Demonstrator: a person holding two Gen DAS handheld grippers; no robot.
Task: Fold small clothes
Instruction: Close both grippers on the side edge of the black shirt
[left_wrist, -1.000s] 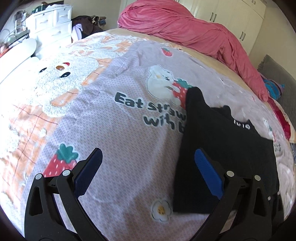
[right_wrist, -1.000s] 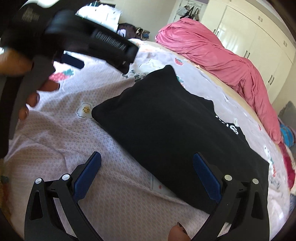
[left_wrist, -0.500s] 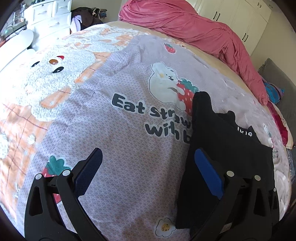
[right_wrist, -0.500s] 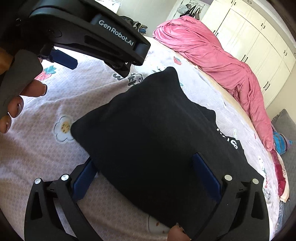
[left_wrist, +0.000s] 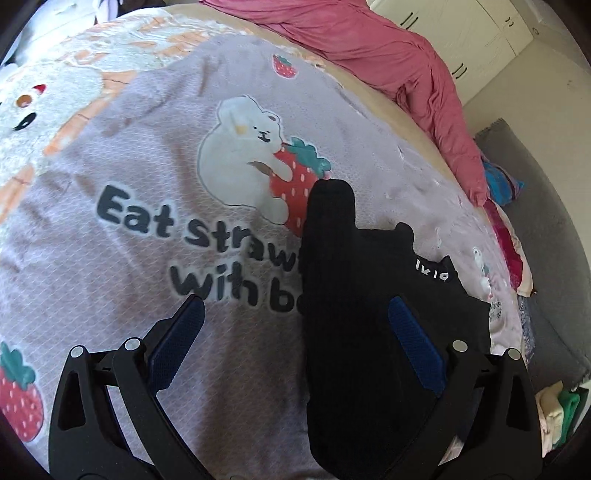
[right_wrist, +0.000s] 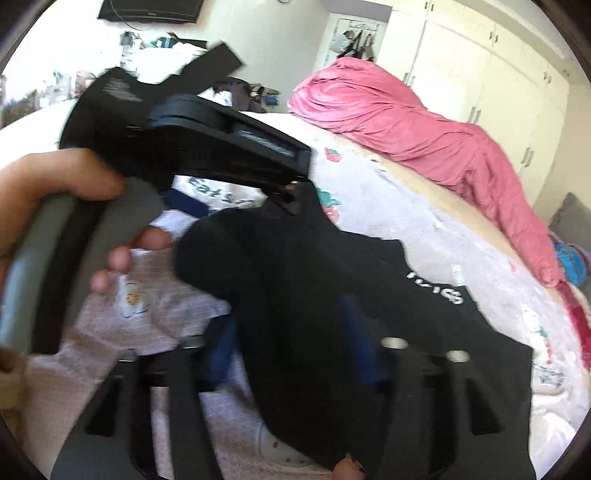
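Observation:
A black garment (left_wrist: 351, 258) with white lettering lies on the lilac printed blanket (left_wrist: 147, 166), narrow end pointing away. My left gripper (left_wrist: 295, 306) hovers open over its left edge, one blue pad above the blanket and the other above the black cloth. In the right wrist view the garment (right_wrist: 332, 266) bunches up between the pads of my right gripper (right_wrist: 291, 332). Those jaws are closing on its near part, and the near-left corner is raised off the bed. A hand (right_wrist: 55, 184) holding the left gripper fills the upper left of that view.
A rumpled pink duvet (right_wrist: 406, 122) lies along the bed's far side, with white wardrobes (right_wrist: 480, 74) behind it. Coloured clothes (left_wrist: 554, 410) are piled beyond the bed's right edge beside a grey surface (left_wrist: 535, 221).
The right gripper's jaws have narrowed from wide open onto the black garment, and its near corner has lifted. The left gripper has moved closer to the garment's left edge and tilted down.

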